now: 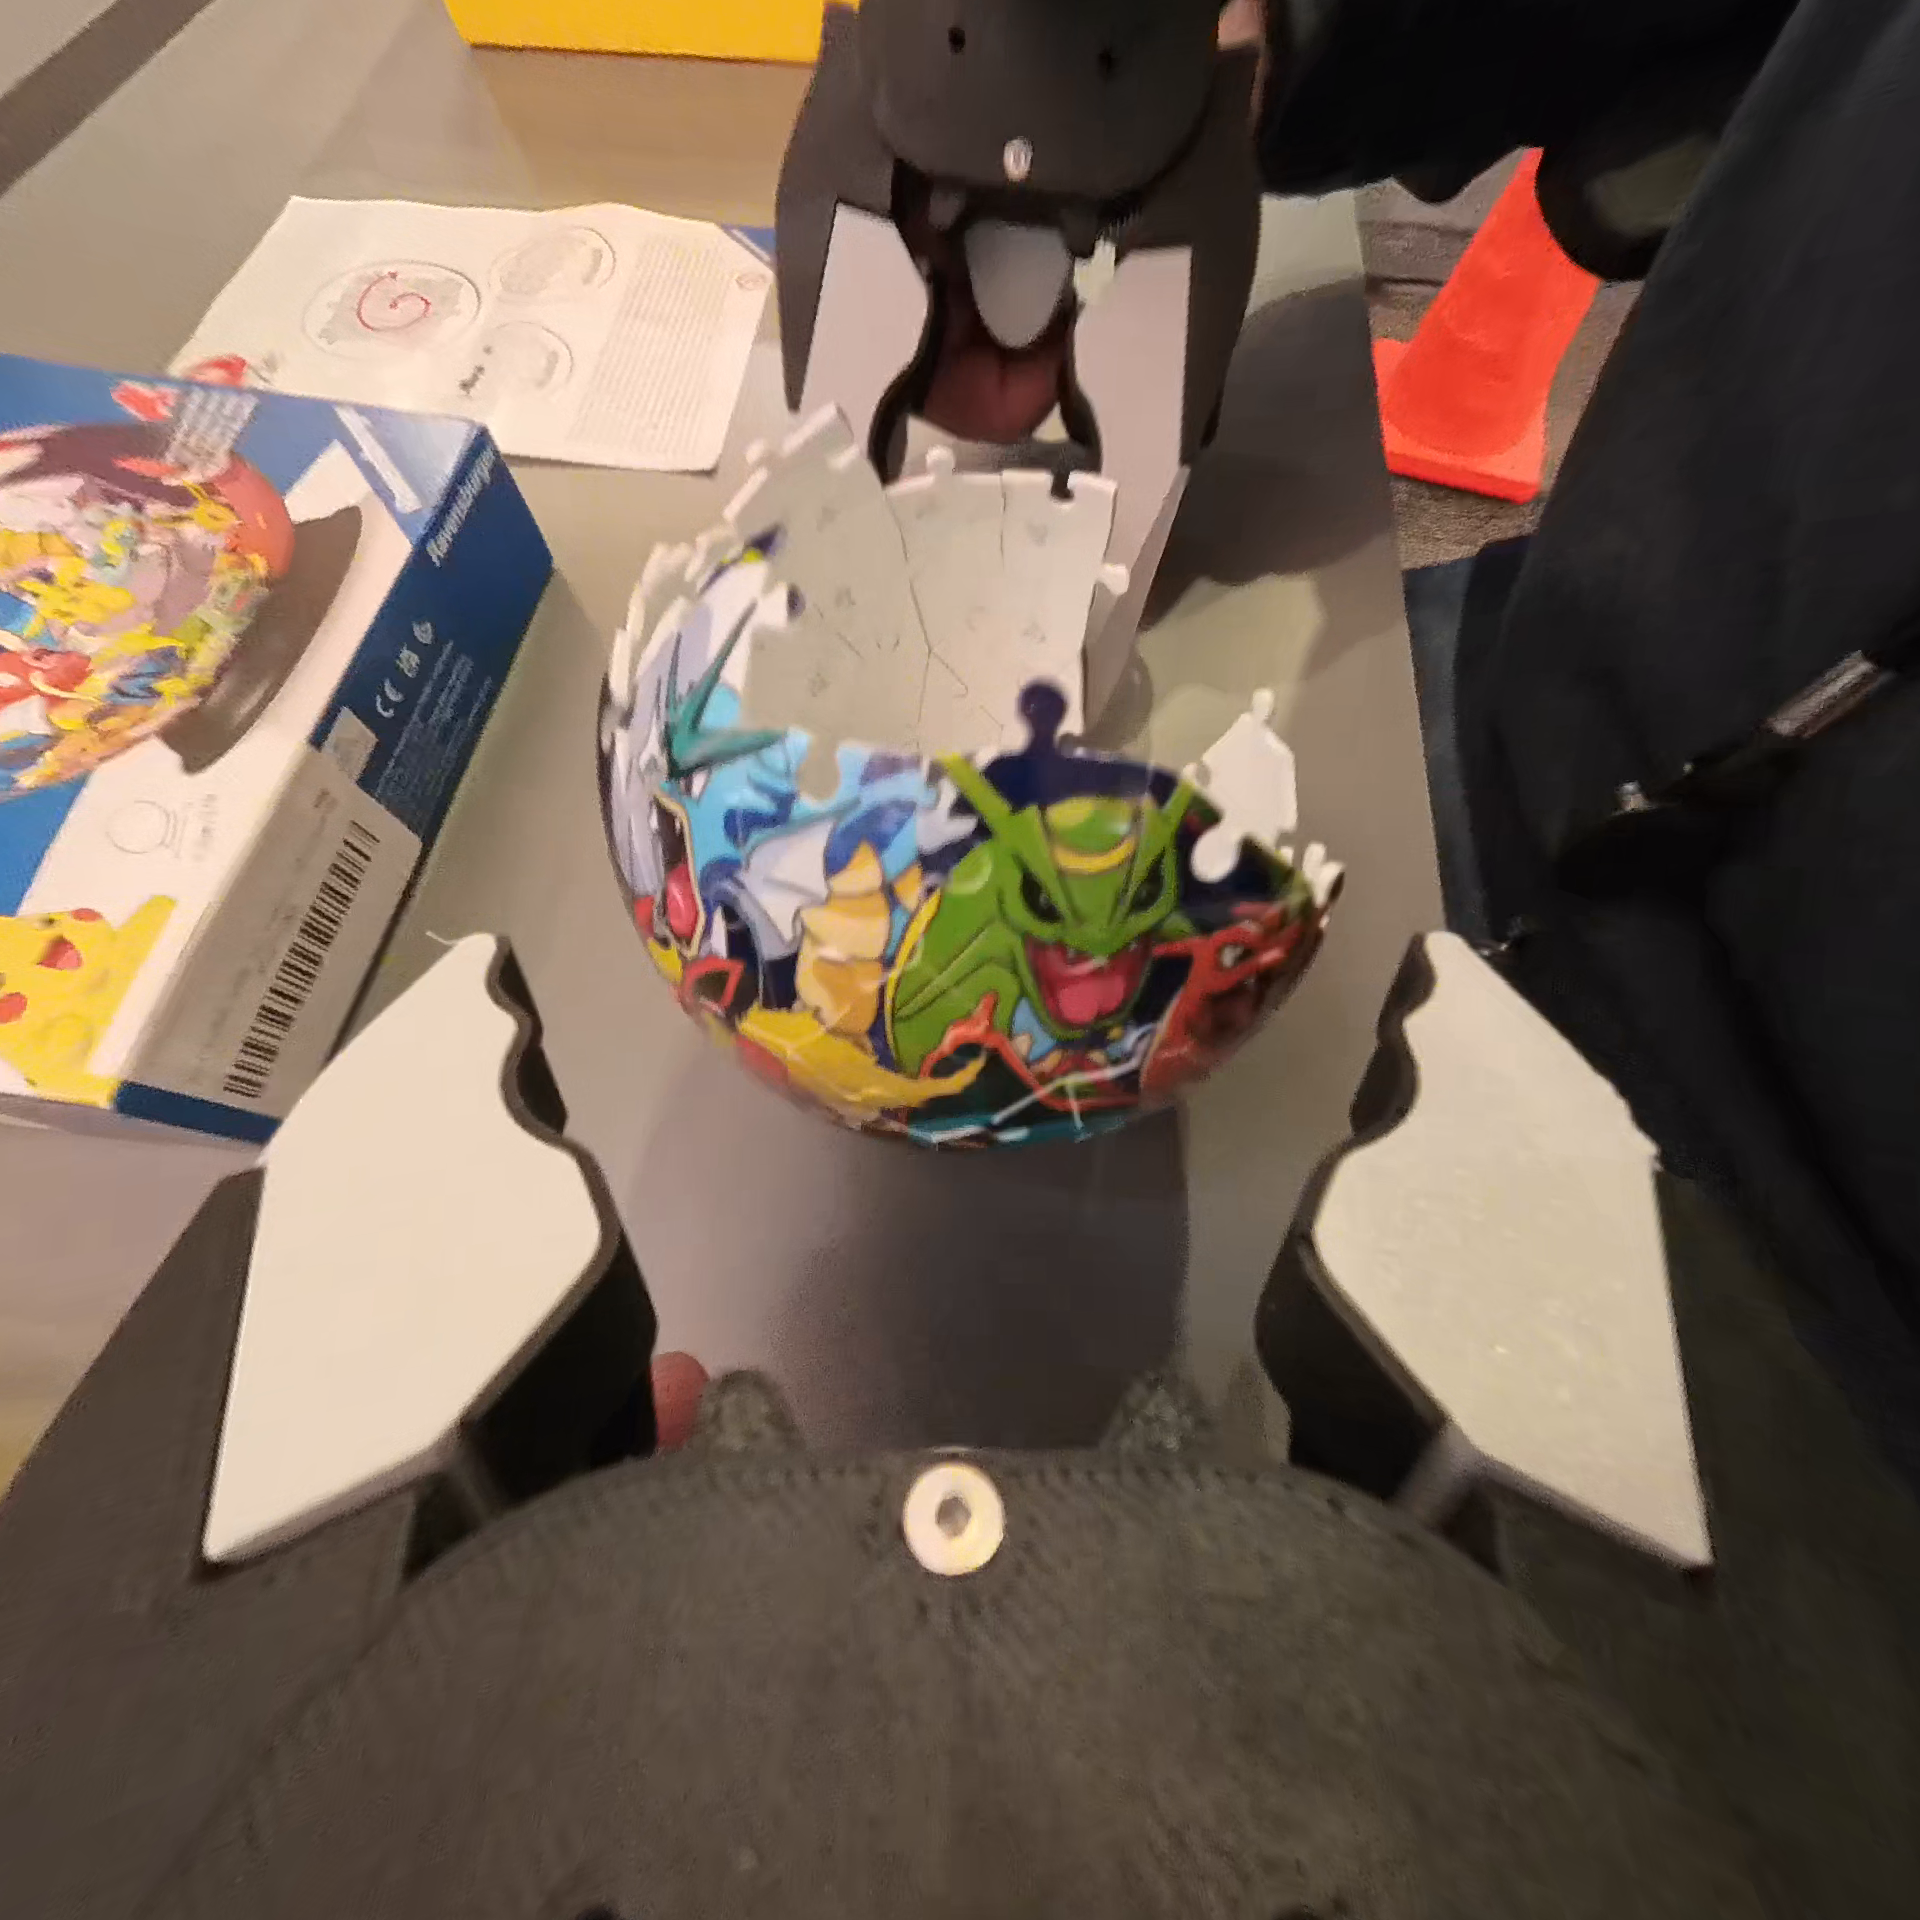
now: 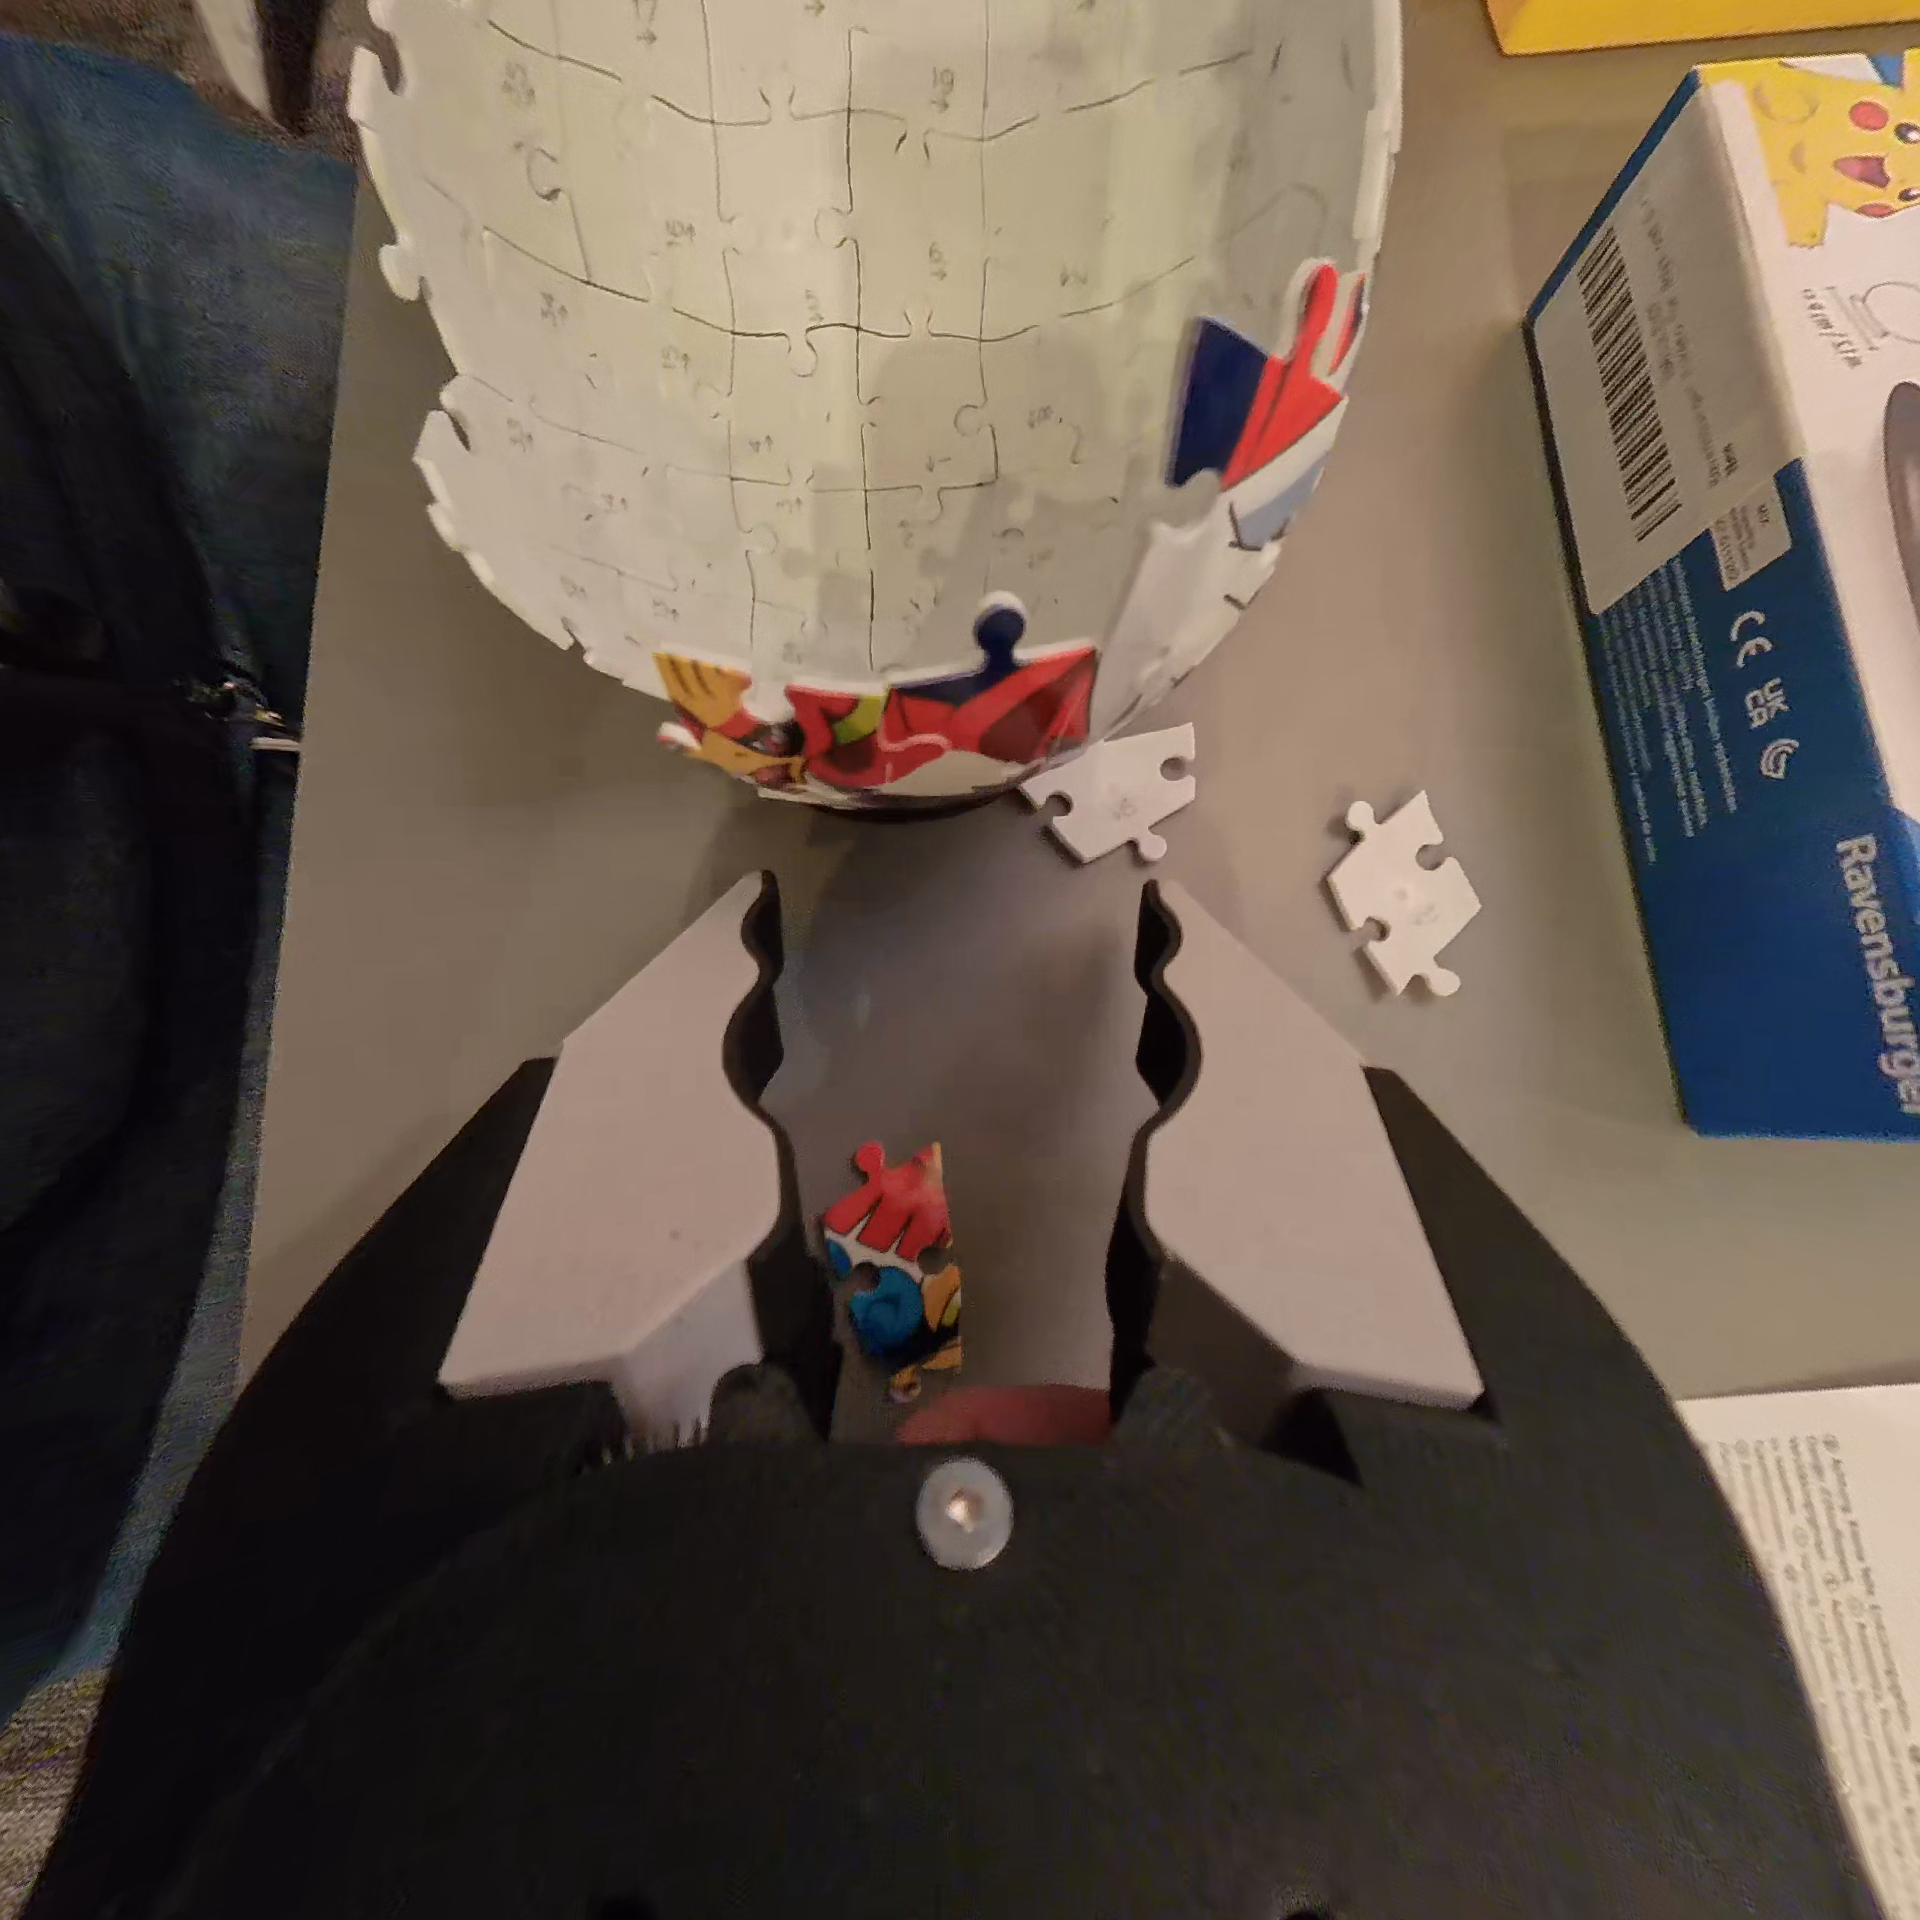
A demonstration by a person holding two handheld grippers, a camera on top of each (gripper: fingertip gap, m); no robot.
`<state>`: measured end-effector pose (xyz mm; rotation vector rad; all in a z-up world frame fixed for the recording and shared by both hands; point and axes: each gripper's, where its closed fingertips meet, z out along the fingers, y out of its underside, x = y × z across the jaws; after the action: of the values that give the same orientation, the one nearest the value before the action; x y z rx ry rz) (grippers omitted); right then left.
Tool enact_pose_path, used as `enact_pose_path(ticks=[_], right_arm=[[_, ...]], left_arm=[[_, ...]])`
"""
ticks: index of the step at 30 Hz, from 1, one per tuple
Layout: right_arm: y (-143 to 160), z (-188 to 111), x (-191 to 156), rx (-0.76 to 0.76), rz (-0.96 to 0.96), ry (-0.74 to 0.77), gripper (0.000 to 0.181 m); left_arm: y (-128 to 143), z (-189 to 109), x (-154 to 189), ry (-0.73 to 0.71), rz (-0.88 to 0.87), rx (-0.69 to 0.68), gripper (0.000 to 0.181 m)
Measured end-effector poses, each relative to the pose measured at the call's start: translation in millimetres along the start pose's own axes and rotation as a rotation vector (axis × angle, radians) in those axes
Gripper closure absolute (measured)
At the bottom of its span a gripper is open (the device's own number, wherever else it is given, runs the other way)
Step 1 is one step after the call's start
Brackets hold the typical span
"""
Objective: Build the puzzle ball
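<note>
Grey tabletop [image 2: 1299, 1195] all round, and the half-built puzzle ball [image 1: 966, 935] sits dead centre on a dark stand, printed shell toward the left gripper [image 1: 956, 1029], hollow white inside facing the right gripper [image 2: 956, 904]. Both grippers hang with their jaws spread wide, gripping nothing. One coloured piece [image 2: 899, 1262] lies on the table low between the right gripper's fingers, and two white-backed pieces [image 2: 1117, 795] [image 2: 1403, 909] lie face down just beside the ball's base. The blue box [image 1: 239, 748] and the instruction sheet [image 1: 499, 327] sit off to one side.

Now the risks. That shell is open-topped with a ragged rim; push a piece in from one side alone and the ball could roll off its stand or pop a seam. The coloured piece lies flat, so a pinch may skid it away. Whether it touches the left finger is hard to tell, given the blur.
</note>
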<state>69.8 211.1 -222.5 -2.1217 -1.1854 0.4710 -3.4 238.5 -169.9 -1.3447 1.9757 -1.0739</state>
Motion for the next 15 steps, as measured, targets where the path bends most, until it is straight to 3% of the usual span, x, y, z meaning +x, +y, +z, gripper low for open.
enact_pose_path(ticks=[6,15], right_arm=[[-5,-6,-6,0.032,0.029,-0.014,0.12],[-14,-3,-6,0.052,0.012,-0.025,0.123]], left_arm=[[12,16,-1,0.038,0.055,-0.009,0.035],[4,25,2,0.066,0.068,0.072,0.046]])
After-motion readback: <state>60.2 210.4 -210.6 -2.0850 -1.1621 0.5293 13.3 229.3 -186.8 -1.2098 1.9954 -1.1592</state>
